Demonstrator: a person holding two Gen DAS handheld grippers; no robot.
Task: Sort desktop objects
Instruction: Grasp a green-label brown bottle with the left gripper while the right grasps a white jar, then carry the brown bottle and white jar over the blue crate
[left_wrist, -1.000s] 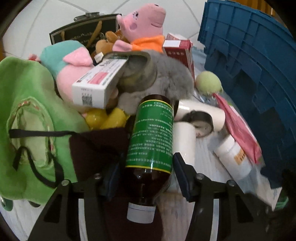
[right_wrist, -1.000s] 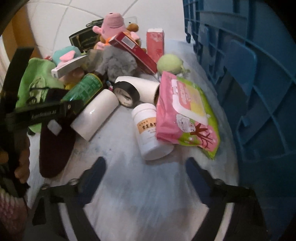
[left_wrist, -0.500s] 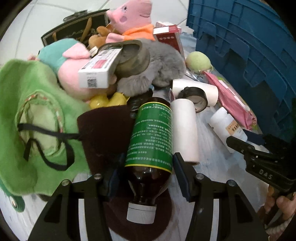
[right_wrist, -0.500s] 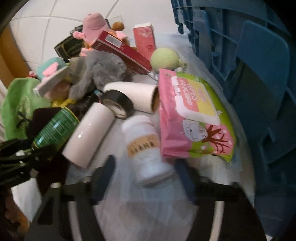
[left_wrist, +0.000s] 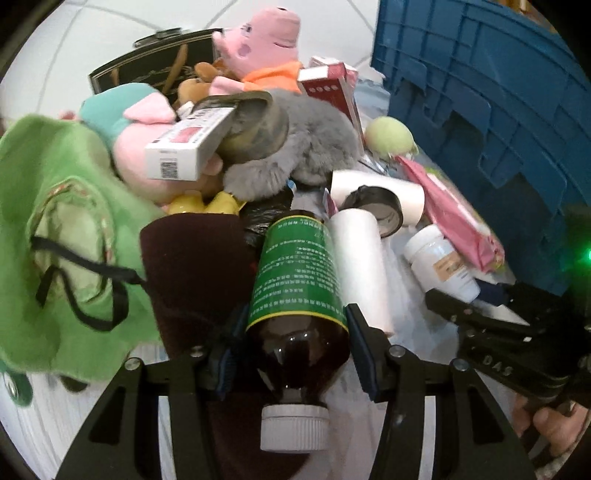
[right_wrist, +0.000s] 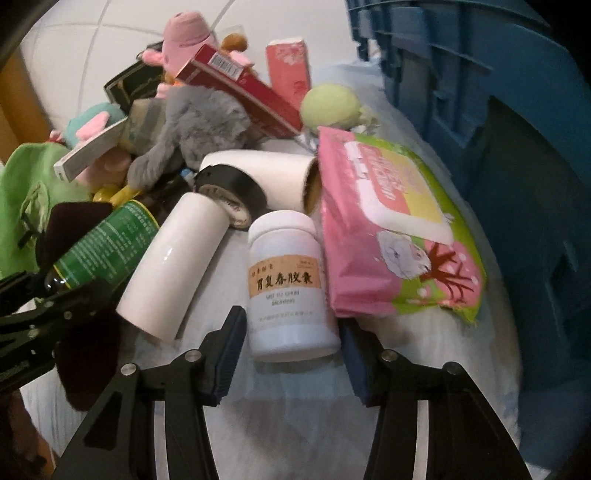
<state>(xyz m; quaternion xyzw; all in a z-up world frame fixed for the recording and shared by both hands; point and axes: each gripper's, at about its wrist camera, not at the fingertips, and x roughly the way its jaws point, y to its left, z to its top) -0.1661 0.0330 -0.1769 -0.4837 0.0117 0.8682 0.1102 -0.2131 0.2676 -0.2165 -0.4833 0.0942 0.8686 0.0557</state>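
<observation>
— Honestly, what worries you in the left wrist view?

— The left claw (left_wrist: 293, 350) is clamped narrow on the brown bottle (left_wrist: 297, 295) near its shoulder. The body lies out over the dark cloth (left_wrist: 192, 266); lifted, it could tip or drag the white roll (left_wrist: 360, 258) touching it.

— And the right wrist view?

— The right claw (right_wrist: 291, 354) brackets the white pill bottle (right_wrist: 286, 280) on the bench (right_wrist: 295, 424). Whether both pads press, I cannot tell. It may roll against the pink wipes pack (right_wrist: 388, 229).

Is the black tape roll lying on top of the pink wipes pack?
No, the tape leans on the white rolls, beside the wipes pack, not on it.
</observation>
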